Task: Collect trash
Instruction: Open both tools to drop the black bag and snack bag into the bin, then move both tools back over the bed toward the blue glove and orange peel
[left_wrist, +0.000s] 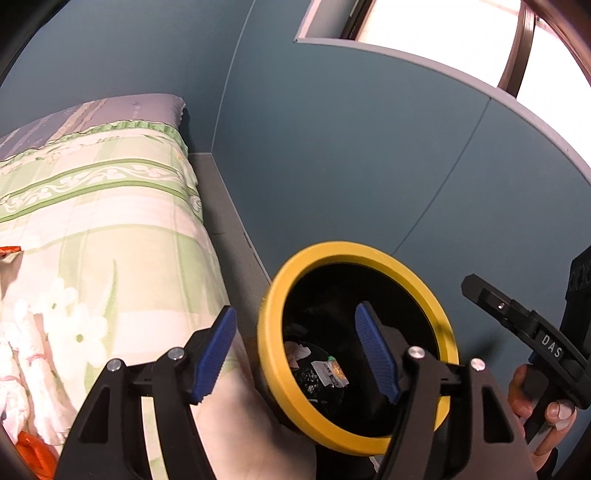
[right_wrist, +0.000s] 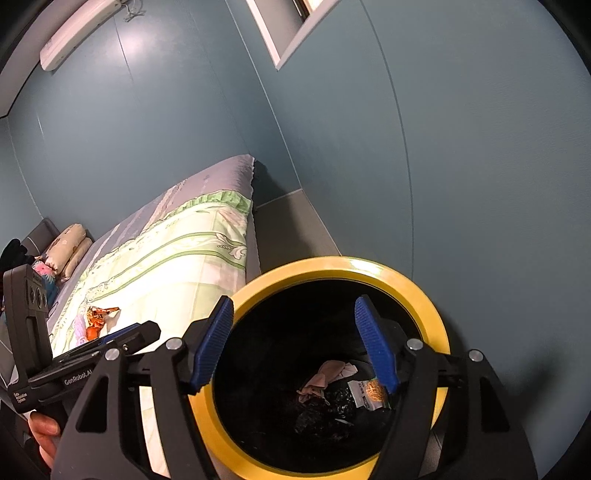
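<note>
A bed (right_wrist: 173, 254) fills the left of both views, spread with a green-and-cream floral cover (left_wrist: 110, 221). Two beige pillows (right_wrist: 70, 245) lie at its far end (left edge of the right wrist view). Blue-grey walls (left_wrist: 332, 147) rise behind, with a window (left_wrist: 443, 37) upper right and an air conditioner (right_wrist: 79, 31) upper left.

One yellow-rimmed trash bin (right_wrist: 338, 275) holding one snack wrapper (right_wrist: 371, 394) and one crumpled tissue (right_wrist: 325, 376); one bed (right_wrist: 177, 251); two stacked pillows (right_wrist: 70, 245); one wall air conditioner (right_wrist: 79, 31); two grippers: left gripper (left_wrist: 295, 354), right gripper (right_wrist: 295, 345).
</note>
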